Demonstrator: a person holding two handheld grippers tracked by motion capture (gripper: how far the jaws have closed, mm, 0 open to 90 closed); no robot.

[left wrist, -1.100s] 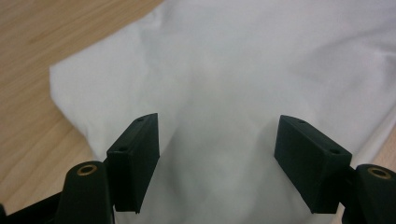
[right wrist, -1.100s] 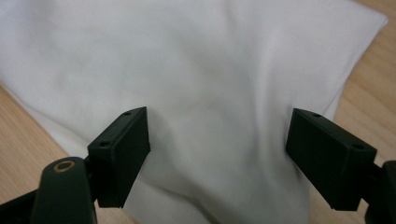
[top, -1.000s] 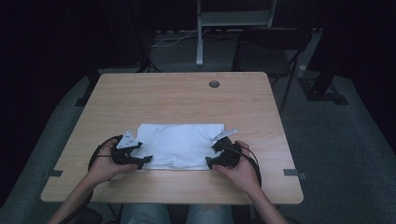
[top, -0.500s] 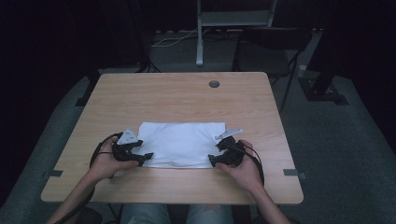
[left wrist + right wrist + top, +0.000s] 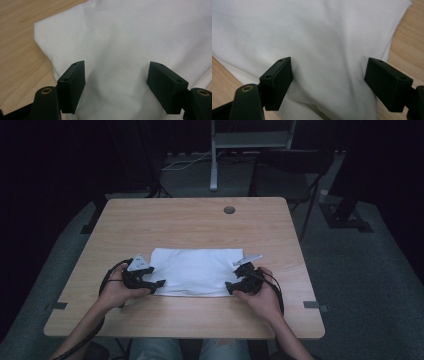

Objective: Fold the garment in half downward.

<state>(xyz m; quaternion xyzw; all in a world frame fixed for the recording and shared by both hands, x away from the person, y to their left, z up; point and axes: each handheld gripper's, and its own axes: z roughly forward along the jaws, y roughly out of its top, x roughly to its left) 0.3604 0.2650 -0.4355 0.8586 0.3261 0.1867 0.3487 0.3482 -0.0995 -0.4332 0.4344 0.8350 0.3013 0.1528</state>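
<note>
Both claws stand wide apart now, the left claw and right claw poised over the near corners of the folded white cloth. It lies flat, mid-bench, long axis running left to right. Best to bite both corners together, catching every layer, then lift evenly.

Bench: light wood top, rectangular, set on grey carpet.
Grommet: small round dark hole near the bench's far edge, right of centre.
Chair: dark, behind the far right corner.
Metal frame: pale upright post beyond the bench.
Cables: on the floor beside that post.
</note>
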